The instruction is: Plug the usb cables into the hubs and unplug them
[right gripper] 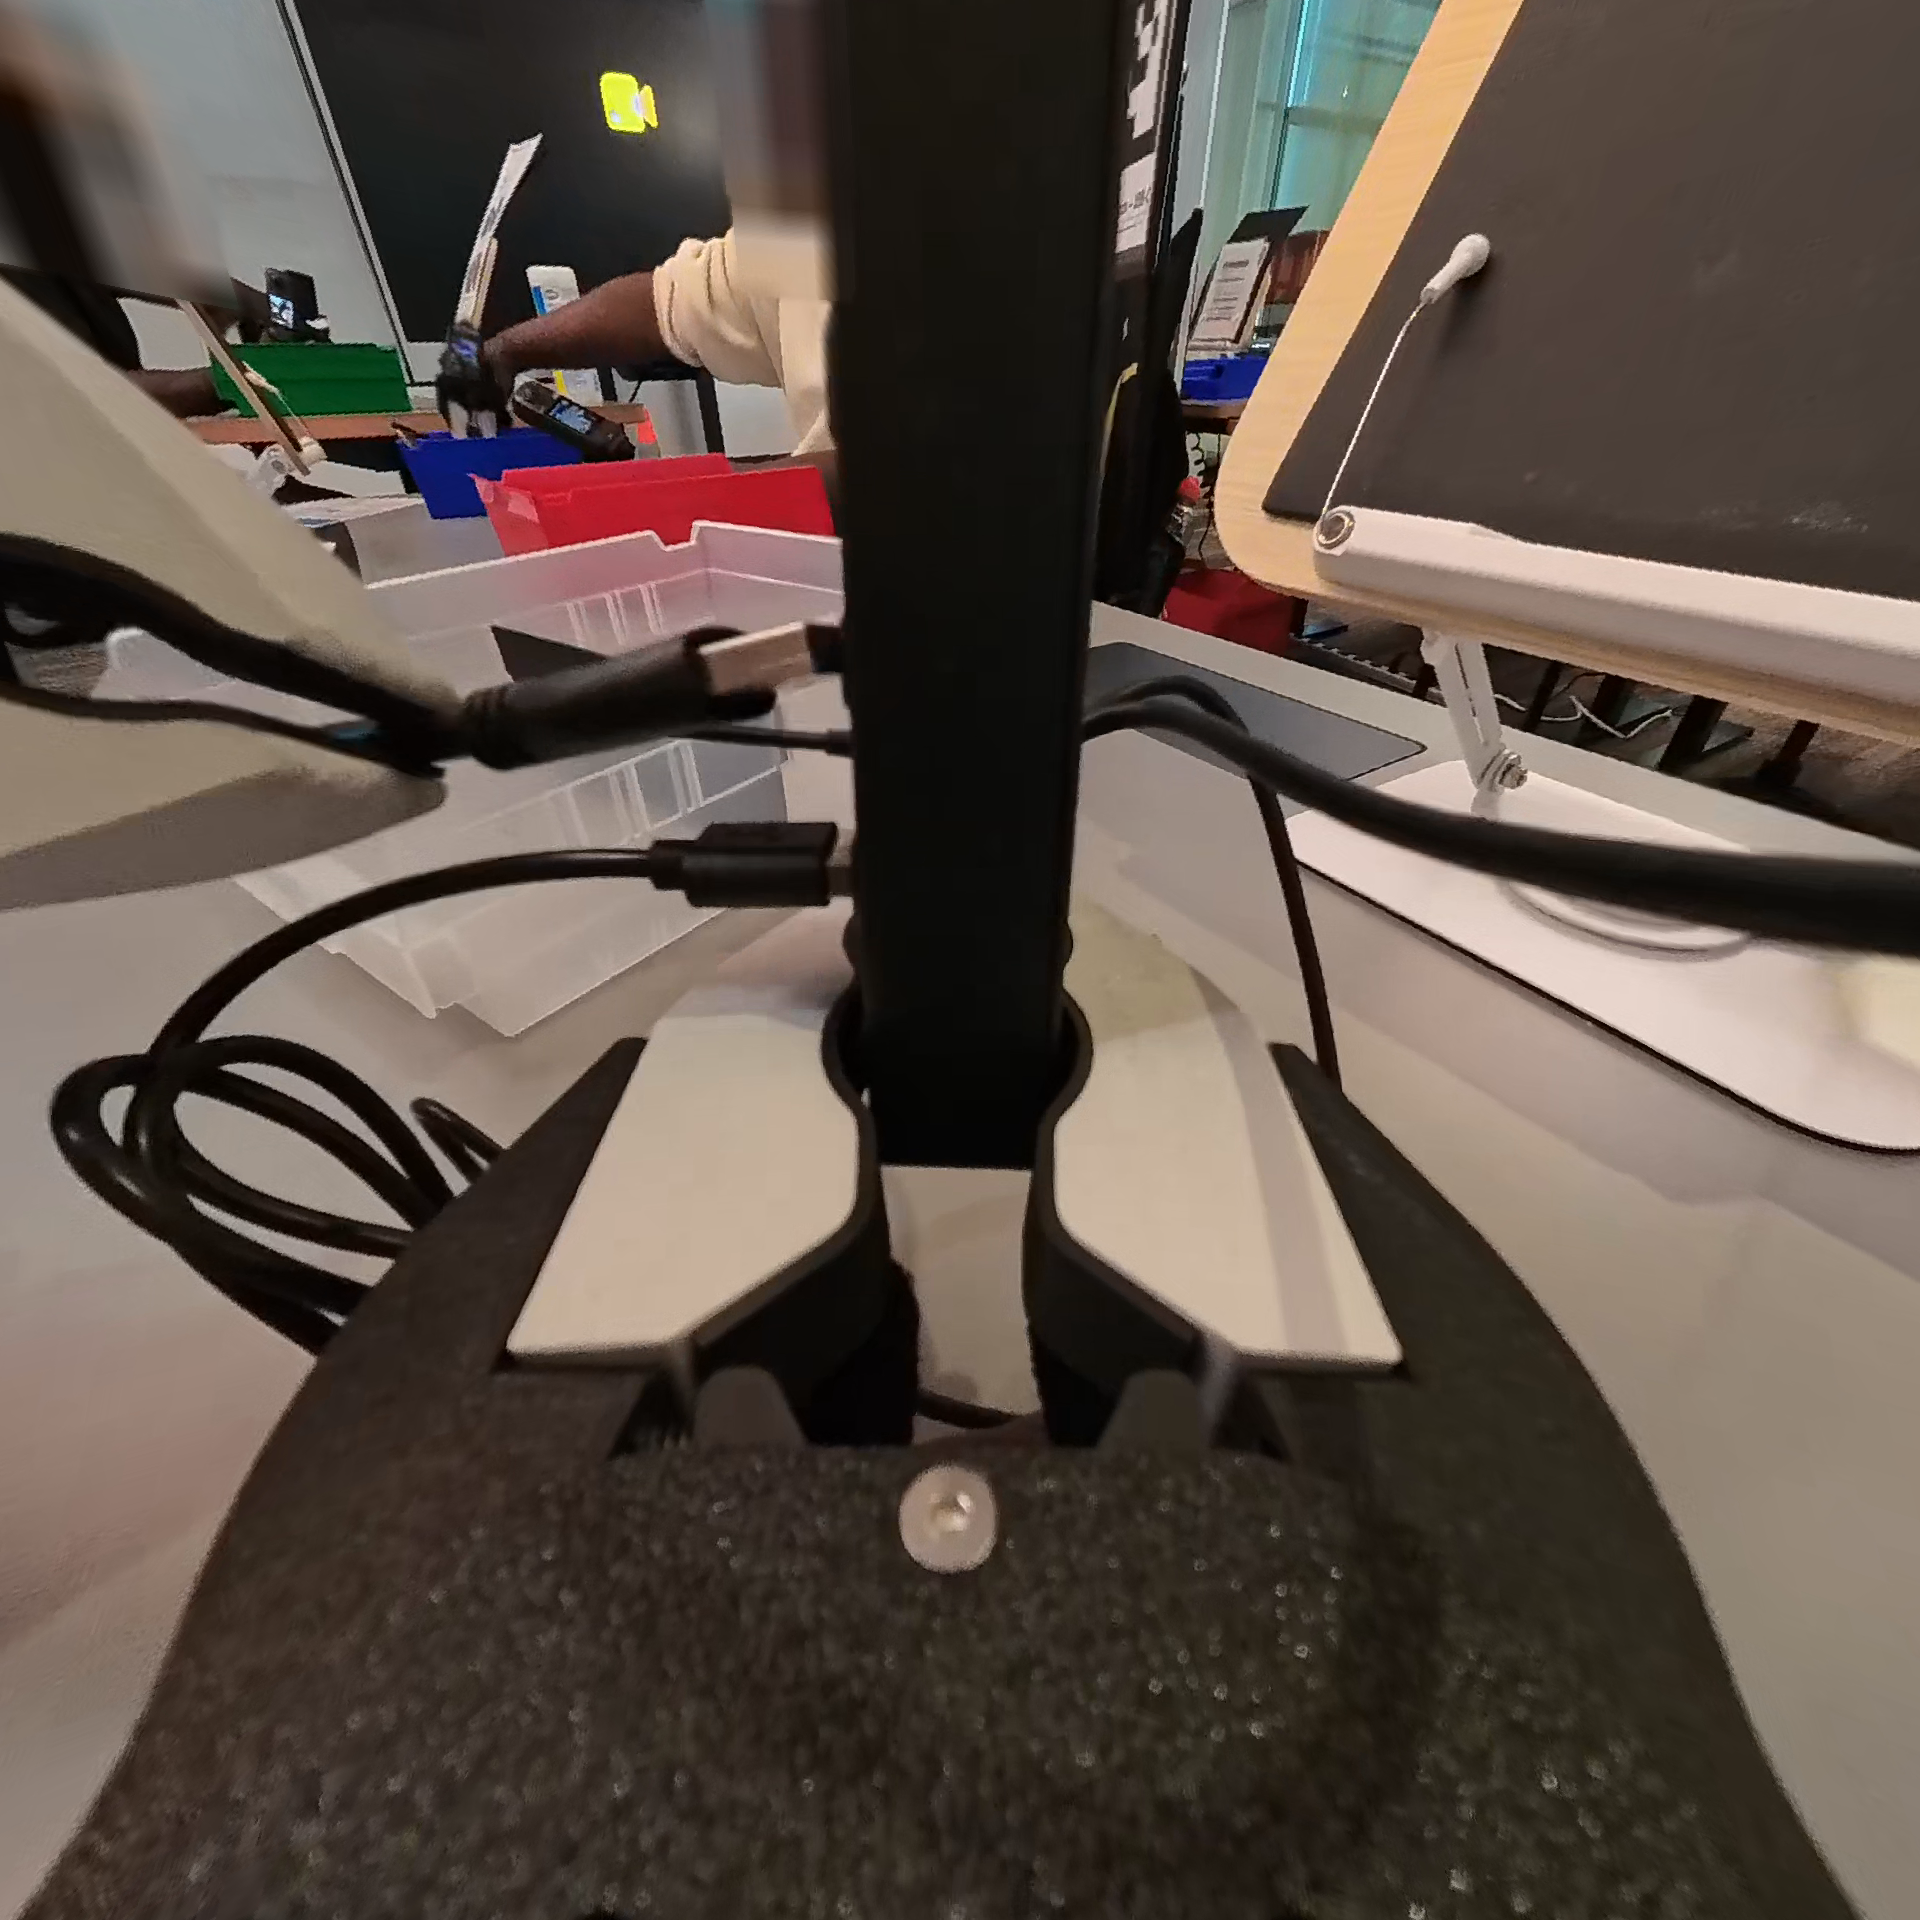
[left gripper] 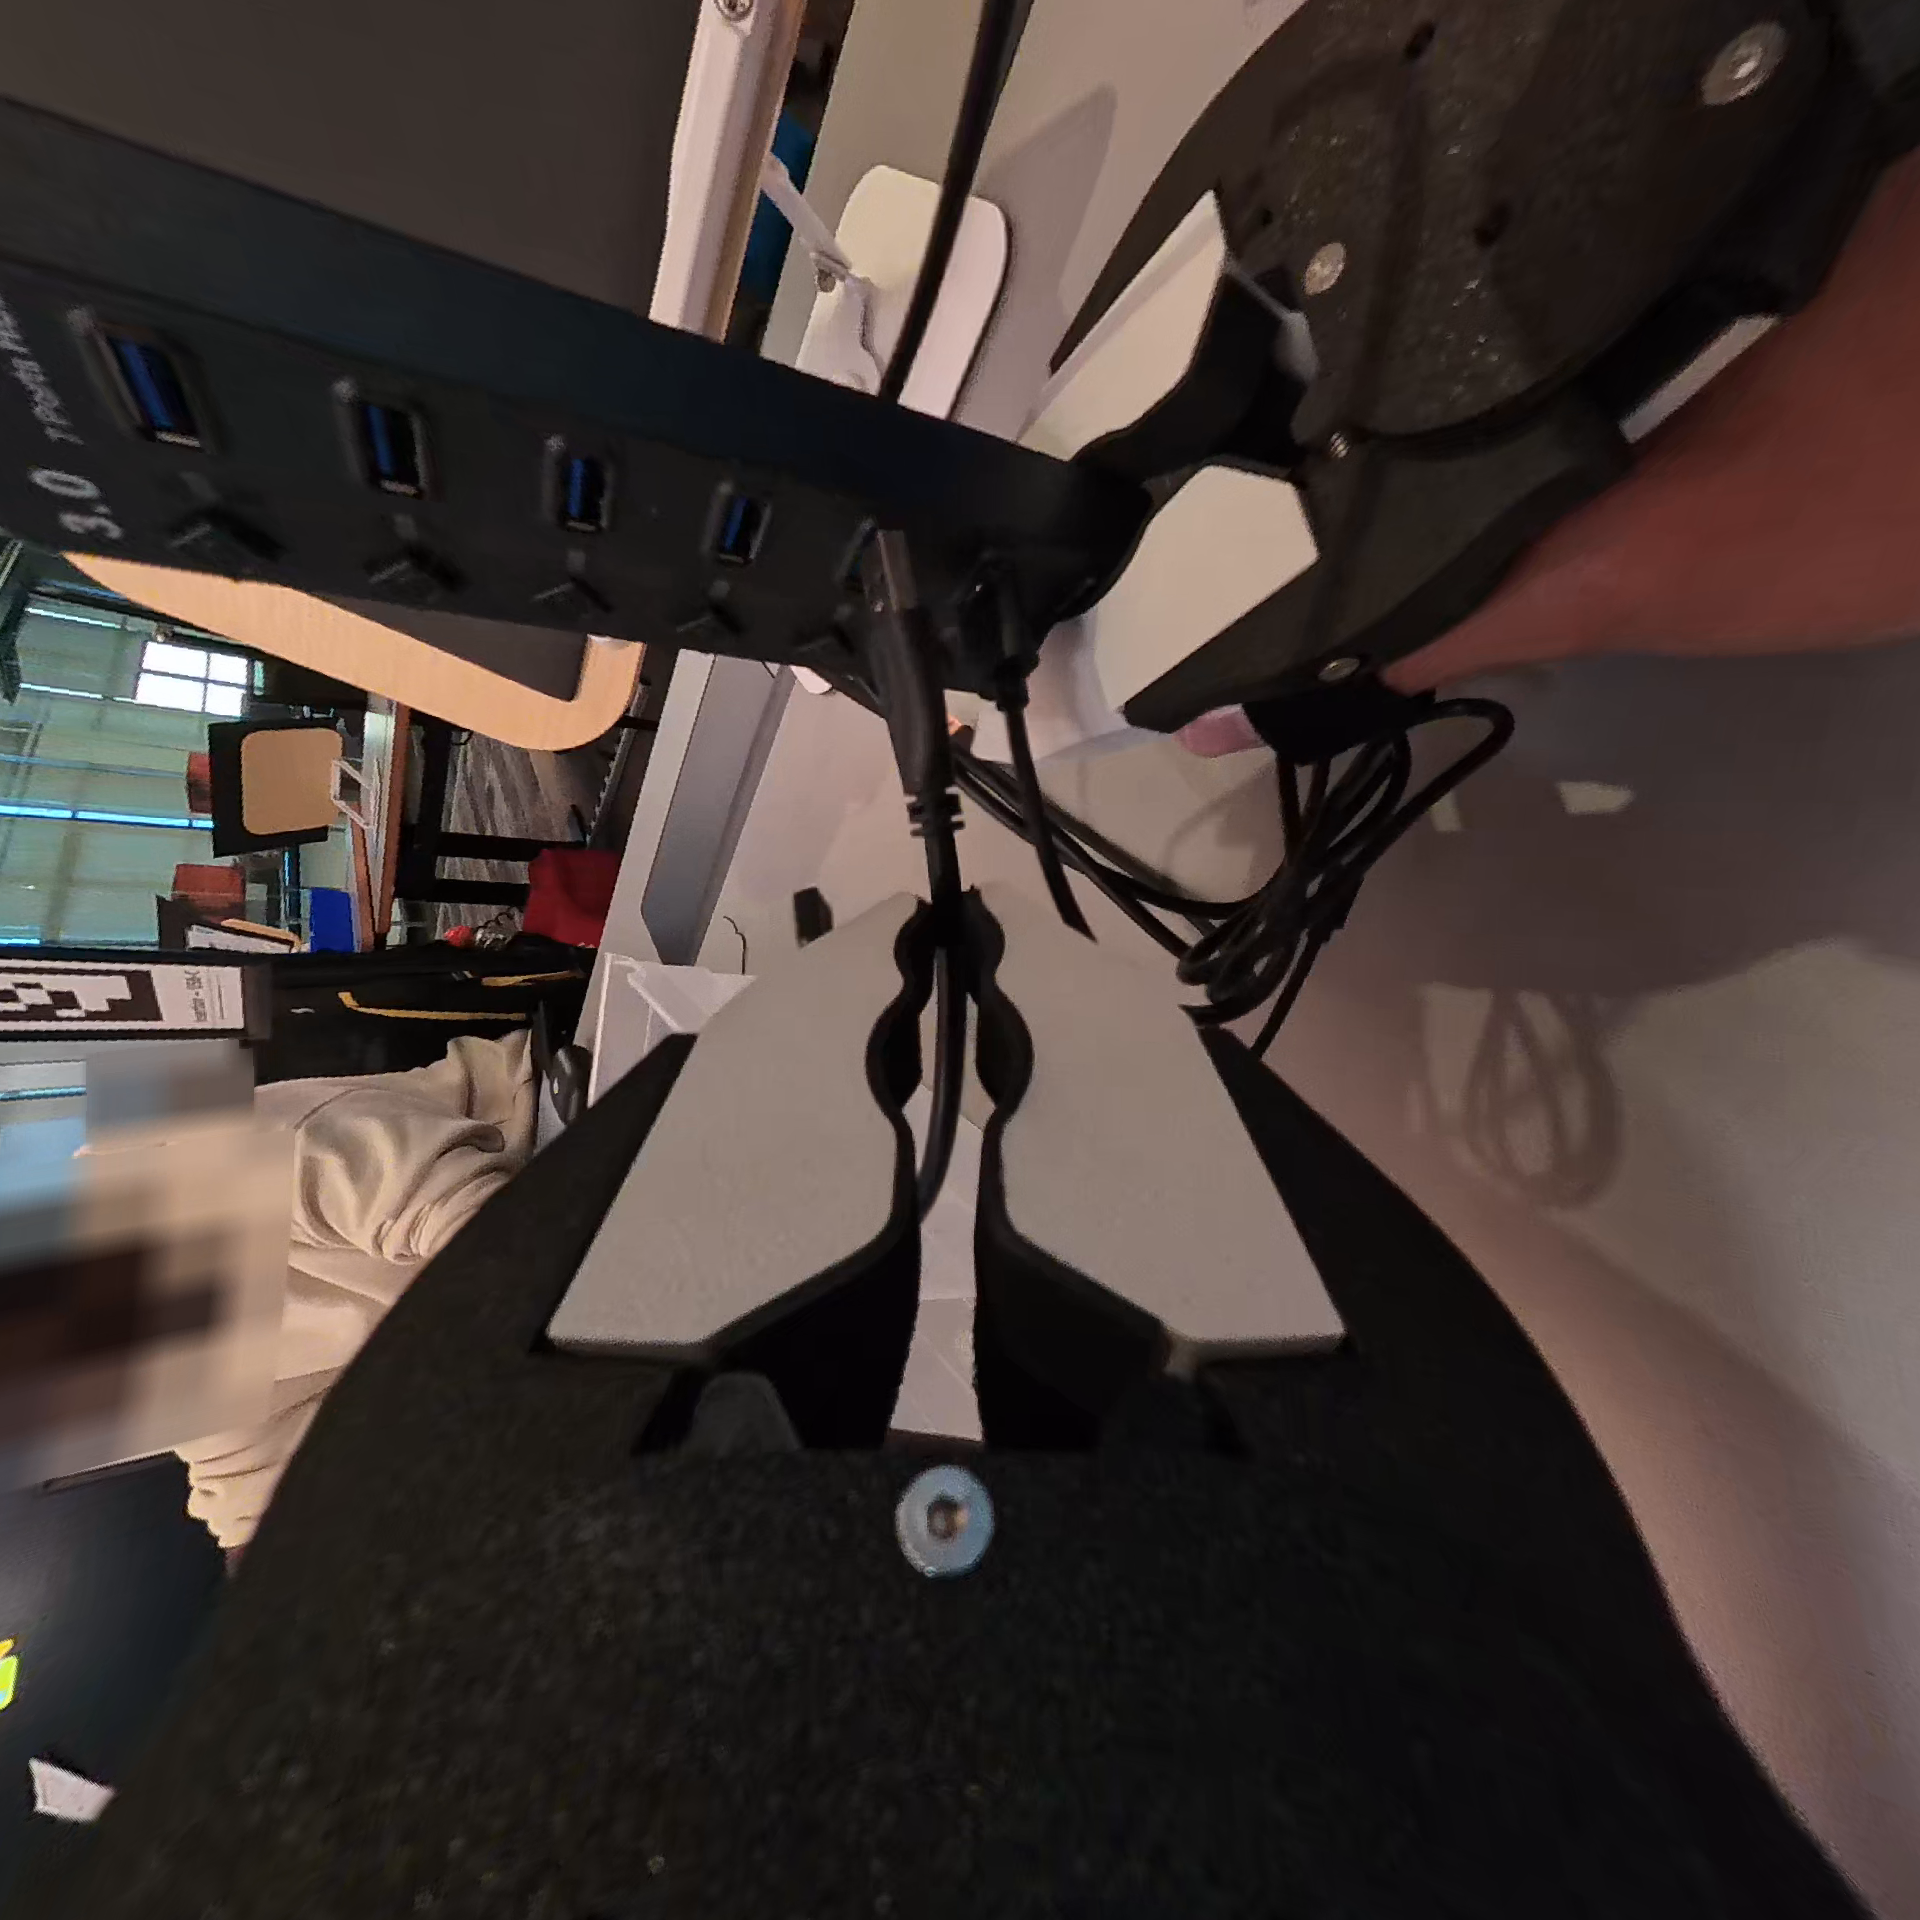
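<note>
In the left wrist view, the left claw point(left gripper: 948, 914) was pinched shut on a USB cable point(left gripper: 940, 821), its plug point(left gripper: 891, 569) at a port of the hub point(left gripper: 520, 457), not seated. In the right wrist view, the right claw point(right gripper: 961, 1023) clamped the hub's end above the table point(right gripper: 1558, 1299); a second plug point(right gripper: 764, 862) sat inserted. Plugging seemed underway; next, push the plug home squarely.

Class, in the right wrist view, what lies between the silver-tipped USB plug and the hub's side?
Nothing: a bare gap separates the USB plug from the hub, seen in the right wrist view.

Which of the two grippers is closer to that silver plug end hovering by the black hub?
Left. The left gripper pinches that plug's cable just behind it; the right gripper clamps the hub's end, further from the plug.
</note>
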Motion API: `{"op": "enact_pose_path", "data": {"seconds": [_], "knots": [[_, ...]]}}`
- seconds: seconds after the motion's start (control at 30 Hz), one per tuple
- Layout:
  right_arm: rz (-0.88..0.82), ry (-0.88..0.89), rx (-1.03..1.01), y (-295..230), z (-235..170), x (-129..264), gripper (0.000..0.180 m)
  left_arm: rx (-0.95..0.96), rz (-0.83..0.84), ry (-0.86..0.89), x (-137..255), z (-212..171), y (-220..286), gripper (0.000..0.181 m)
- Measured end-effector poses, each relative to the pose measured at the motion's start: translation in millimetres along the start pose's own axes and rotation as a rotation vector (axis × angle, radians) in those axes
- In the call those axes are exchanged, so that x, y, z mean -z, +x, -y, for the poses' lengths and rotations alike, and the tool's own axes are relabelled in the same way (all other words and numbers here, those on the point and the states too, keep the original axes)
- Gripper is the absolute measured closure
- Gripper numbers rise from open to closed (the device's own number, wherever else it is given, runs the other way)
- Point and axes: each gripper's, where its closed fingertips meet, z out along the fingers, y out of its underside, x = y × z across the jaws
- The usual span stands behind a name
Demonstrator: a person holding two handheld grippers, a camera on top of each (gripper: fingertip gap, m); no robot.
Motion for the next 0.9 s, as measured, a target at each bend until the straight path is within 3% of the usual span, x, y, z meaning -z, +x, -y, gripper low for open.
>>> {"op": "enact_pose_path", "data": {"seconds": [0.53, 0.7, 0.9], "knots": [[-0.085, -0.058, 0.076, 7.6, -6.0, -0.5, 0.153, -0.067, 0.063, -0.083, -4.3, -1.3, 2.5, 0.177], [-0.122, -0.083, 0.105, 12.3, -8.7, 0.0, 0.153, -0.003, -0.017, -0.022, -3.2, 6.7, 9.5, 0.177], [-0.11, -0.05, 0.158, 10.9, -1.6, 2.7, 0.153, 0.329, -0.306, 0.154, 0.1, 8.5, 10.0, 0.177]]}}
